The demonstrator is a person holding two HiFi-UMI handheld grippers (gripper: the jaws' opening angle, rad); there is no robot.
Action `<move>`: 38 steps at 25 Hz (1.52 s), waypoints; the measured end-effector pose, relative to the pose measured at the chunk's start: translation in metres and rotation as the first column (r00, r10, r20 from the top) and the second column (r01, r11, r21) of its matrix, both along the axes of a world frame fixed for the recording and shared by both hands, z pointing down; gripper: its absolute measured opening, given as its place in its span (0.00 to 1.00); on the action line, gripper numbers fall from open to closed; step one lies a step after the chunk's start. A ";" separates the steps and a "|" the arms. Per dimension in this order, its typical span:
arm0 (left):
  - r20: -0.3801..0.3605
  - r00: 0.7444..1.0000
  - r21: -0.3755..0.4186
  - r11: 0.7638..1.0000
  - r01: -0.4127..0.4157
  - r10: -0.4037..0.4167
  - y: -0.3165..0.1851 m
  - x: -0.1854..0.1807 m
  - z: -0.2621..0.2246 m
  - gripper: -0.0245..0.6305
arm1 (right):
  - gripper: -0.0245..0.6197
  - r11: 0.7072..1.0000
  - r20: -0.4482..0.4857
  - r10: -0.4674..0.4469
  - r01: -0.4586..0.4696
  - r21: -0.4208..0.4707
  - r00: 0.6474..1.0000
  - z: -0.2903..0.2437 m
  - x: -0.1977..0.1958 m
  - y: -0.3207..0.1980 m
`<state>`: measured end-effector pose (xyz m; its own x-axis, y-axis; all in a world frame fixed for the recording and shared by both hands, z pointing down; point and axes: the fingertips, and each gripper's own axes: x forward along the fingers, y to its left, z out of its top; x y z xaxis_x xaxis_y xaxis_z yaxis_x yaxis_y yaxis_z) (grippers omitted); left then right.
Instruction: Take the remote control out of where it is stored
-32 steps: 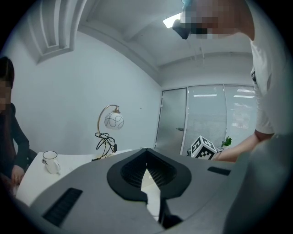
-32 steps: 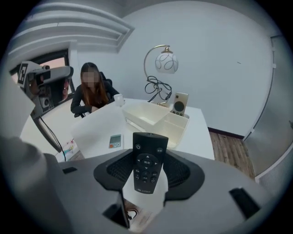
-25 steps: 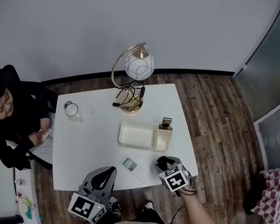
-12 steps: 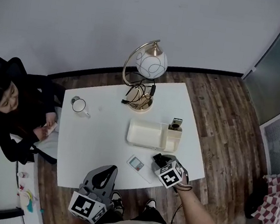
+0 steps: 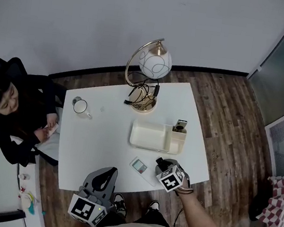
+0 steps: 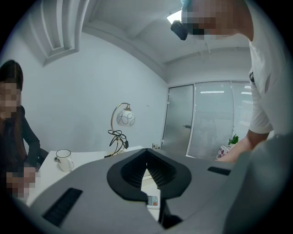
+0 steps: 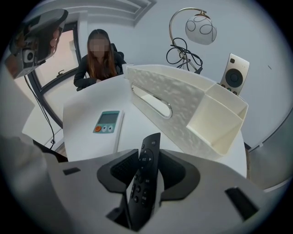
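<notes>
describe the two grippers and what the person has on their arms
The left gripper and right gripper look alike: smooth grey bodies, black ribbed jaws that taper to a point, and at the rear of each a white cube with black square markers. The person wears a pale short-sleeved shirt; nothing covers the forearms.

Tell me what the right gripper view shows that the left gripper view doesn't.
Only the right gripper view: a black remote clamped in the right claw, whose jaws have just been closing, and a speaker-like gadget standing at the far end of the white organizer.
Only the left gripper view: a mug and a glass wall.
Both: the lamp, the white remote lying flat on the table, and the seated person.
</notes>
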<state>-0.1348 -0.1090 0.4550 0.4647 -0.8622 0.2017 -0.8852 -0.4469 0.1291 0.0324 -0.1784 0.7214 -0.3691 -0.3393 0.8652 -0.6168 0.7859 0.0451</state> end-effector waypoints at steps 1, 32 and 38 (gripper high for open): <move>0.001 1.000 -0.001 1.000 0.000 0.000 -0.001 0.000 0.000 0.05 | 0.26 1.000 0.005 0.003 -0.003 0.004 1.000 0.000 0.000 0.000; -0.012 0.998 0.047 0.997 -0.058 0.058 0.001 0.029 -0.018 0.05 | 0.15 0.882 0.468 0.042 -0.254 0.398 0.882 -0.195 0.032 0.005; -0.018 0.996 0.087 0.993 -0.082 0.083 0.005 0.041 -0.034 0.05 | 0.08 0.825 0.578 0.018 -0.339 0.453 0.816 -0.260 0.041 0.024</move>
